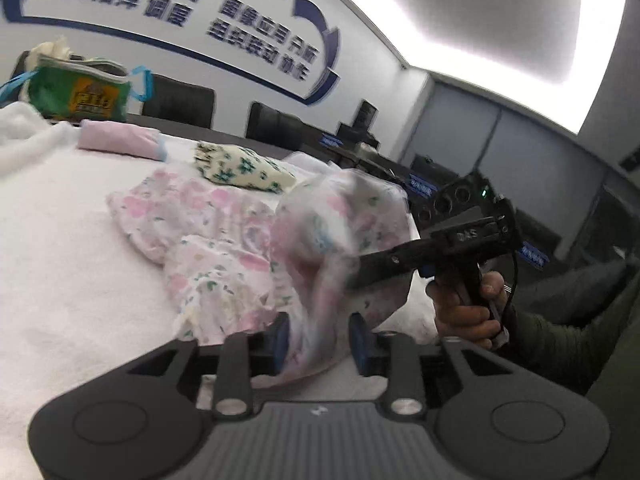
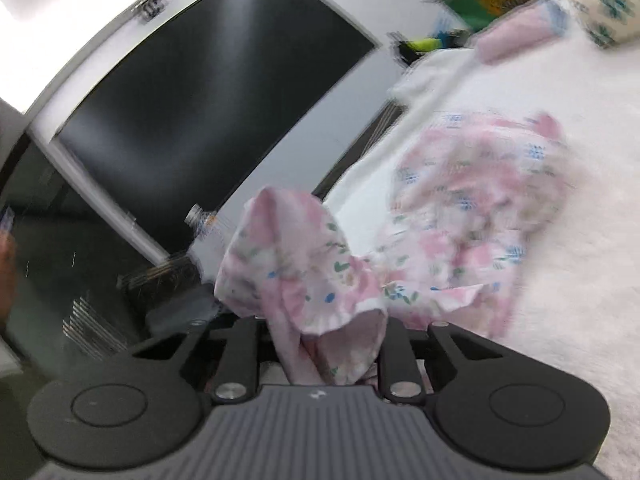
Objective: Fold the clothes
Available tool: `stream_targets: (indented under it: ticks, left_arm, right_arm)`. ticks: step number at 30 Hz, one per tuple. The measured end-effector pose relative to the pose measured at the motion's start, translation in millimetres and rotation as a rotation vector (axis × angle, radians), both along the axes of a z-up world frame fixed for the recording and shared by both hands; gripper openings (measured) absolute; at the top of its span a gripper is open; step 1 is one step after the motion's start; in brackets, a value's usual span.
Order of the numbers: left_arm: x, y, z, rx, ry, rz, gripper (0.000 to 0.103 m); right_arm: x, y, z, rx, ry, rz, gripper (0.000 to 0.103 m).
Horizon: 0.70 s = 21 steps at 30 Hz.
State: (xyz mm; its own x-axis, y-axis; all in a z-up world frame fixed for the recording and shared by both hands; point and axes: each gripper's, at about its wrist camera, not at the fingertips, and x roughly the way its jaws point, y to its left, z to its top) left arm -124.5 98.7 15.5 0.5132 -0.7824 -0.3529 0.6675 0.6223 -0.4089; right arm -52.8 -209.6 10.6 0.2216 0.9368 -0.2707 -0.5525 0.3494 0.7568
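Note:
A pink floral garment lies crumpled on the white cloth-covered table. My left gripper is shut on one edge of it, the cloth bunched between the blue pads. My right gripper is shut on another part of the same garment and lifts it off the table. The right gripper also shows in the left wrist view, its tips buried in raised cloth, held by a hand at the right. Both views are blurred by motion.
A folded pink garment and a folded cream floral garment lie at the table's far side. A green bag stands at the back left. Dark chairs line the far edge. A large dark screen and a bottle are in the right wrist view.

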Motion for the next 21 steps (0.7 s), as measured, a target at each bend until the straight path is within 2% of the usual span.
stream_targets:
  ticks: [1,3,8,9,11,15,17,19,20,21]
  left_arm:
    - [0.1,3.1,-0.5,-0.024,0.013,0.016,0.043]
    - [1.0,8.3,-1.5,-0.065,0.047,0.056,0.044]
    - [-3.0,12.9,-1.5,-0.056,0.09,0.146,0.042]
    - [-7.1,14.1,0.2,-0.054,0.079,0.139,0.043]
    - [-19.5,16.0,6.1,-0.024,0.024,0.113,0.053]
    - [-47.4,19.9,17.9,0.057,-0.117,0.013,0.054]
    - [-55.0,24.6,20.3,0.053,-0.163,0.002,0.054]
    - [-55.3,30.4,19.4,0.006,-0.175,0.031,0.059]
    - [-54.0,32.0,18.9,-0.012,-0.179,0.069,0.067]
    - [-53.3,32.5,18.3,-0.015,-0.187,0.113,0.071]
  right_arm:
    - [3.8,-1.2,-1.6,-0.004,0.028,-0.029,0.02]
    - [10.1,-0.7,-4.3,-0.026,0.073,-0.078,0.02]
    - [19.9,4.8,-7.3,-0.105,0.112,-0.182,0.022]
    - [20.0,6.5,-6.9,-0.116,0.103,-0.189,0.023]
    - [16.9,10.7,-5.1,-0.147,0.069,-0.203,0.025]
    - [-3.0,20.4,5.6,-0.239,-0.023,-0.223,0.031]
    - [-7.7,23.3,10.0,-0.267,-0.051,-0.237,0.038]
    - [-10.8,23.5,13.4,-0.287,-0.071,-0.25,0.042]
    - [-12.3,23.9,14.6,-0.291,-0.079,-0.254,0.044]
    - [-14.5,23.4,17.0,-0.293,-0.087,-0.263,0.046]
